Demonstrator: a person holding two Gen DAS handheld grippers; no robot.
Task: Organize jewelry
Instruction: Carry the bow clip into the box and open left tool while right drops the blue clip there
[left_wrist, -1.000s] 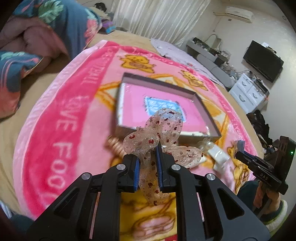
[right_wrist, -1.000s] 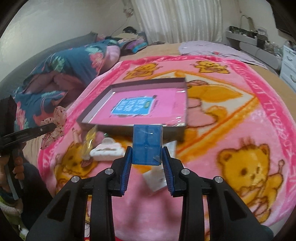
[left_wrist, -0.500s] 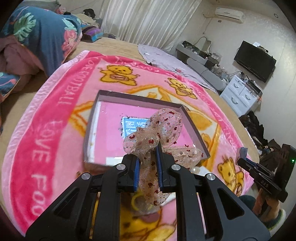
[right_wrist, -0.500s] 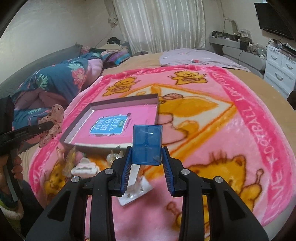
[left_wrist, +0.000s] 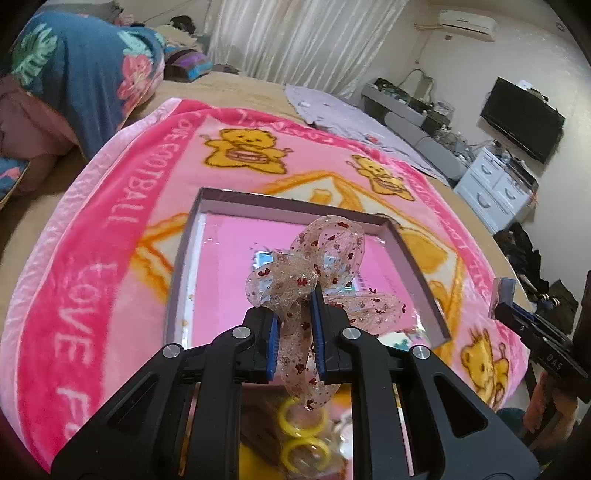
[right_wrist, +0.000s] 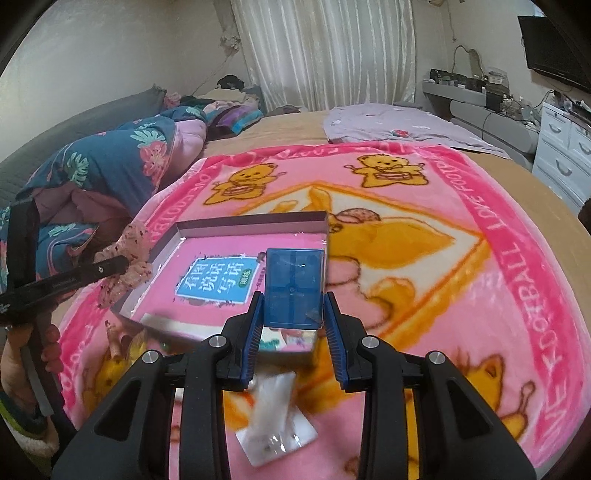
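My left gripper (left_wrist: 295, 295) is shut on a sheer ribbon bow with red dots (left_wrist: 314, 258) and holds it above the near edge of a shallow open box with a pink bottom (left_wrist: 184, 258). My right gripper (right_wrist: 293, 291) is shut on a small blue plastic case (right_wrist: 294, 288) and holds it above the box's near right corner (right_wrist: 251, 223). The left gripper with the bow (right_wrist: 125, 254) shows at the left of the right wrist view. The right gripper with the case (left_wrist: 502, 291) shows at the right of the left wrist view.
The box lies on a pink bear-print blanket (right_wrist: 480, 277) on a bed. Yellow rings (left_wrist: 303, 421) and a clear packet (right_wrist: 275, 432) lie on the blanket in front of the box. A folded floral quilt (left_wrist: 85, 74) sits at the left. White drawers (left_wrist: 495, 192) stand at the right.
Both grippers have risen and moved forward over the box, still holding the bow and the blue case. The loose items on the blanket have dropped below the fingers.
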